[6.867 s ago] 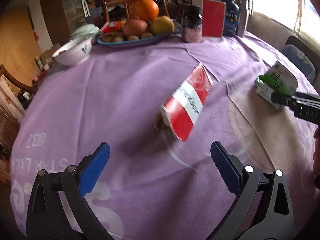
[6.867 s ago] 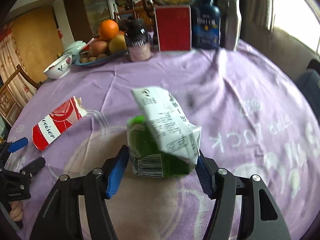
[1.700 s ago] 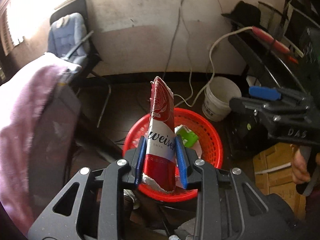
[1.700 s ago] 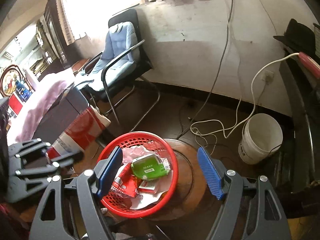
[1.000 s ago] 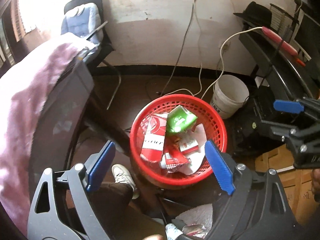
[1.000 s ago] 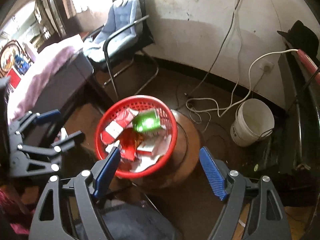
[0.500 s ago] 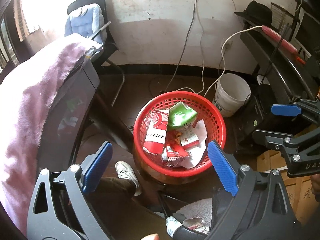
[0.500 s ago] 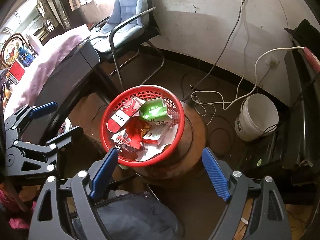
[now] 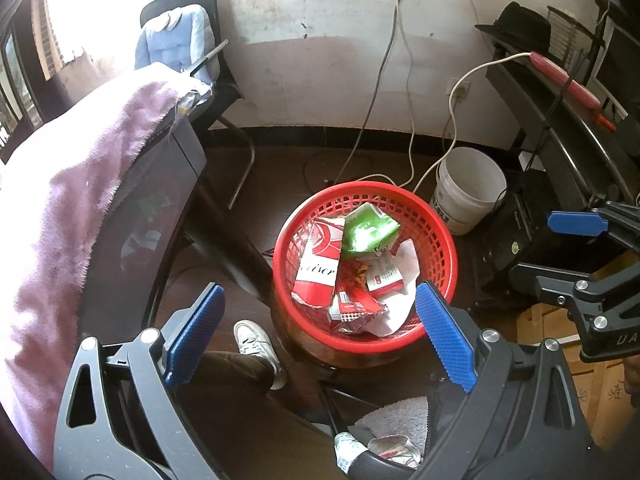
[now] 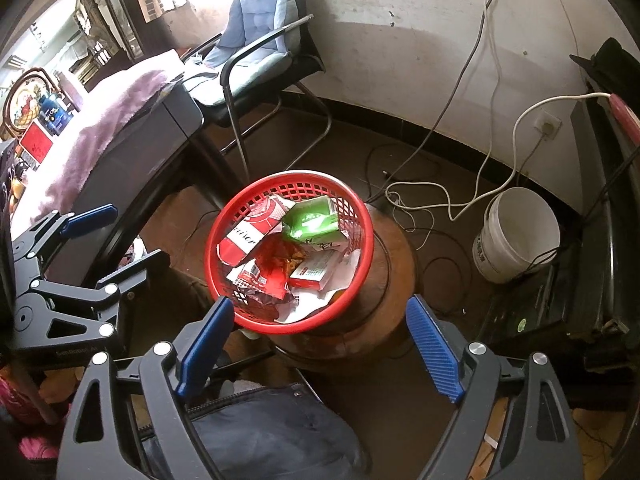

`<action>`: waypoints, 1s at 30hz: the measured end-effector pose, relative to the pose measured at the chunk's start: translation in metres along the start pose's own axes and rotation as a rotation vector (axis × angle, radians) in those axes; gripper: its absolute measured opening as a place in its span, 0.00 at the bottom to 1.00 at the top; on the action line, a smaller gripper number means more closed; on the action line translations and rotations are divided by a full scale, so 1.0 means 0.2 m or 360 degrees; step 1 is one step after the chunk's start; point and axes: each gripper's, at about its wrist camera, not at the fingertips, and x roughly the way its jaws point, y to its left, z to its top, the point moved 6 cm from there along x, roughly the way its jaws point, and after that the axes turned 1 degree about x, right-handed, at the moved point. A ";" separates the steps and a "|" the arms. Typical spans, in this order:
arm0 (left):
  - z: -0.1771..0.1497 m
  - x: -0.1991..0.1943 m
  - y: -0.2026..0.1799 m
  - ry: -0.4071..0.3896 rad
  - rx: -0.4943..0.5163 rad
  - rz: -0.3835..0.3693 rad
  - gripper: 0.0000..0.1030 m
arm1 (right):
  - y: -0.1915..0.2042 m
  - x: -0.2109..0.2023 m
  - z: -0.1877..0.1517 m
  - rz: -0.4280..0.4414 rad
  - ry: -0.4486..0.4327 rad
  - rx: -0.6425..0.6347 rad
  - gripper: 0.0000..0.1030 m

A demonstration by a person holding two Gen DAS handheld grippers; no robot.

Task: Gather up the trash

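Note:
A red mesh basket [image 9: 440, 236] [image 10: 360, 216] stands on a round wooden stool and holds several bits of trash. Among them are a red-and-white carton [image 9: 320, 268] [image 10: 248, 236] and a green pack [image 9: 368, 232] [image 10: 312, 222]. My left gripper [image 9: 320, 289] hangs above the basket's near side, open wide, with nothing between its blue pads. My right gripper [image 10: 320, 302] hovers over the near rim, also open and holding nothing. Each gripper shows in the other's view: the right gripper [image 9: 534, 246] at the right edge, the left gripper [image 10: 136, 234] at the left.
A white bucket [image 9: 468, 188] [image 10: 516, 232] and loose cables lie behind the basket. The purple-covered table [image 9: 80, 160] rises on the left, with a padded chair [image 10: 256, 40] beyond it. A dark desk stands on the right. A person's shoe [image 9: 256, 340] is near the stool [image 10: 392, 280].
My left gripper let the red-and-white carton go into the basket and opened wide. The green pack that the right gripper carried lies there too. Over the last half second, little has shifted.

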 end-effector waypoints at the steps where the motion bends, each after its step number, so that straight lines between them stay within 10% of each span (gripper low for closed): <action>1: 0.00 0.00 0.00 0.0005 -0.0001 -0.0001 0.90 | 0.00 0.00 0.00 -0.0004 -0.0002 -0.0005 0.84; 30: -0.02 0.03 -0.03 0.0039 0.0028 -0.0008 0.90 | 0.01 0.00 -0.01 0.0032 -0.0004 0.0008 0.84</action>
